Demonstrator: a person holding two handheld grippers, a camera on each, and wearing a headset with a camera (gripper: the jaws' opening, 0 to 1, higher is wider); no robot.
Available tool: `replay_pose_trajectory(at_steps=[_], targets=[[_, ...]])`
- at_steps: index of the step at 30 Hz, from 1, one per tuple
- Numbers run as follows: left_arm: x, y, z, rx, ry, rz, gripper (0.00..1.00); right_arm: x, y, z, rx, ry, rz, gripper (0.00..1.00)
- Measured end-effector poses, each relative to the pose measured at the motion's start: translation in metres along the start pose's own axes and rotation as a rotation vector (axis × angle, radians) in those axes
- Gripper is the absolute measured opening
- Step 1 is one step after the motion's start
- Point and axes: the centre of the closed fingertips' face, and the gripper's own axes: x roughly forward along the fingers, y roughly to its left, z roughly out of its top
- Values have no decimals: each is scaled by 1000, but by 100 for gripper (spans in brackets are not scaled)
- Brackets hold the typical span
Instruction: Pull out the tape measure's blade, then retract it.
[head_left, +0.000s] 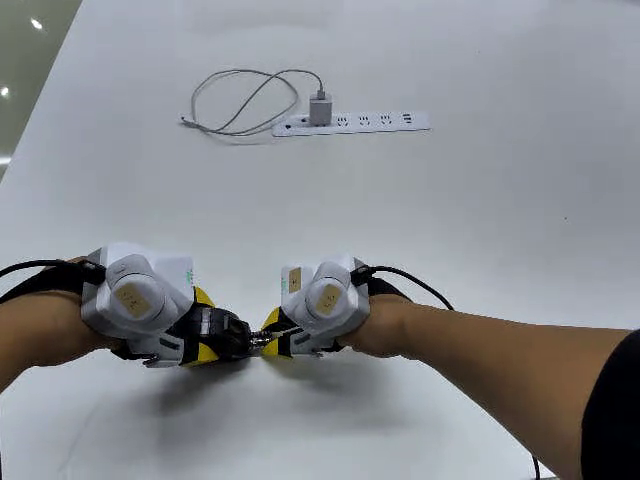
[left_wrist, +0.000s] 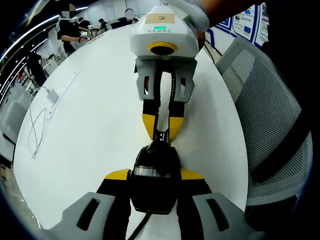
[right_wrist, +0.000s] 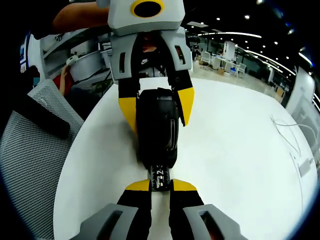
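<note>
A black tape measure (head_left: 225, 335) is held just above the white table (head_left: 420, 200) near its front edge. My left gripper (head_left: 212, 342) is shut on its case (left_wrist: 155, 180), a yellow-tipped finger on each side. Facing it from the right, my right gripper (head_left: 274, 343) is shut on the end of the blade (right_wrist: 159, 178). A short piece of blade with printed numbers shows between the case (right_wrist: 157, 127) and my right gripper (right_wrist: 160, 186). In the left gripper view the right gripper's fingertips (left_wrist: 149, 125) pinch the blade tip (left_wrist: 161, 135).
A white power strip (head_left: 370, 122) with a plugged-in charger and a looped cable (head_left: 240, 100) lies at the far side of the table. A grey mesh chair (left_wrist: 270, 125) stands close to the table edge. People work at benches in the background.
</note>
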Motion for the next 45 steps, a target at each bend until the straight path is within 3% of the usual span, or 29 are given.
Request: replay_pose_trajectory(at_steps=[45], targets=[[1,1,-1,-1,-1,9,30,-12,0,-12,36,29,5,9]])
